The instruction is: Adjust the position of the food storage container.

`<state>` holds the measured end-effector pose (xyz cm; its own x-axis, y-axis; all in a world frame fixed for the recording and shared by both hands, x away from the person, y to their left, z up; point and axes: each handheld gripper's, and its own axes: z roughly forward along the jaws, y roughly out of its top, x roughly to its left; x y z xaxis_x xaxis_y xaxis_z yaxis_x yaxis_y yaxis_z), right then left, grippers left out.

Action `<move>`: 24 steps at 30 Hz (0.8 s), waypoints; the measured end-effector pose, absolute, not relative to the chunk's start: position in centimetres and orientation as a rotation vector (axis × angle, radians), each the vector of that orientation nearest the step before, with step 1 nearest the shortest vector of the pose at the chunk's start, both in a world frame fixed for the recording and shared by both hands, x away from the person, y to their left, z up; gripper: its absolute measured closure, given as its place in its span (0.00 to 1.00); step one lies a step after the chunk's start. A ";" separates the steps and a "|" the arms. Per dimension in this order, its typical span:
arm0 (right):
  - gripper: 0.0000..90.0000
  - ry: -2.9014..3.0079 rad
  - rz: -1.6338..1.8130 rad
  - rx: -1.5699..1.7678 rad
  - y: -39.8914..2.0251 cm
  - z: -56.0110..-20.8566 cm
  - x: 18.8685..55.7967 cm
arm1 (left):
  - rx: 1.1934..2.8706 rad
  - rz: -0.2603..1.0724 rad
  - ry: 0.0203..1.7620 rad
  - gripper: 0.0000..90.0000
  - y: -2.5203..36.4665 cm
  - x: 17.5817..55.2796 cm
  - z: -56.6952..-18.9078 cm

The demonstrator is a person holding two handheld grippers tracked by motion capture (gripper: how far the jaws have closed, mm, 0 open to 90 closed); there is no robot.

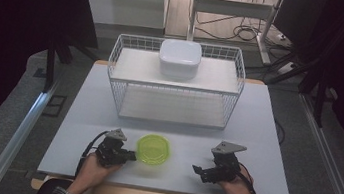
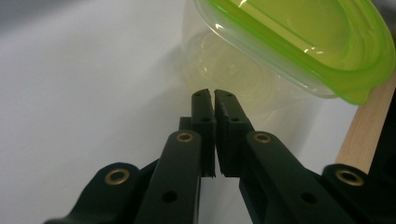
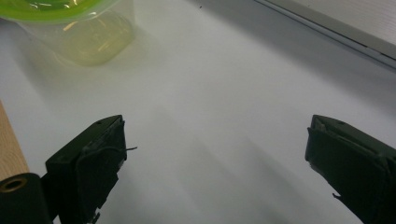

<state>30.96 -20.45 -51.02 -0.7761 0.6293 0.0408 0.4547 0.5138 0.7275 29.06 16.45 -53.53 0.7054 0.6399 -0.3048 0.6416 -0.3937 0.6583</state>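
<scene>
Smooth white table (image 1: 80, 130) bears a clear plastic tub (image 1: 154, 150) with a glossy green lid. Left gripper (image 1: 130, 156) is closed, empty, beside it; right gripper (image 1: 199, 171) gapes wide, empty.

The high view looks forward and down from above the person's side, taking in the whole white table (image 1: 80, 130), with the wire rack (image 1: 176, 80) at 12 o'clock and the green-lidded tub (image 1: 154, 149) near 6 o'clock. The left gripper view sits low and very close, facing the tub (image 2: 299, 51) at 1 o'clock. The right gripper view, also low, faces across the table (image 3: 224, 93), with the tub (image 3: 74, 28) farther off at 11 o'clock. All three views share the tub.
</scene>
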 end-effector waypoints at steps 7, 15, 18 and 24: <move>0.06 2.530 1.110 0.917 -20.4 -51.1 31.0 | 2.157 -0.014 0.898 0.96 14.0 28.8 -53.7; 0.06 2.532 1.122 0.935 -20.5 -51.0 30.9 | 2.198 0.046 0.888 0.91 13.1 28.4 -53.5; 0.06 2.529 1.129 0.935 -20.5 -51.0 30.9 | 2.178 0.087 0.908 0.77 13.9 28.3 -53.2; 0.06 2.525 1.150 0.932 -20.6 -50.9 30.9 | 2.161 0.215 0.911 0.43 14.7 27.6 -52.6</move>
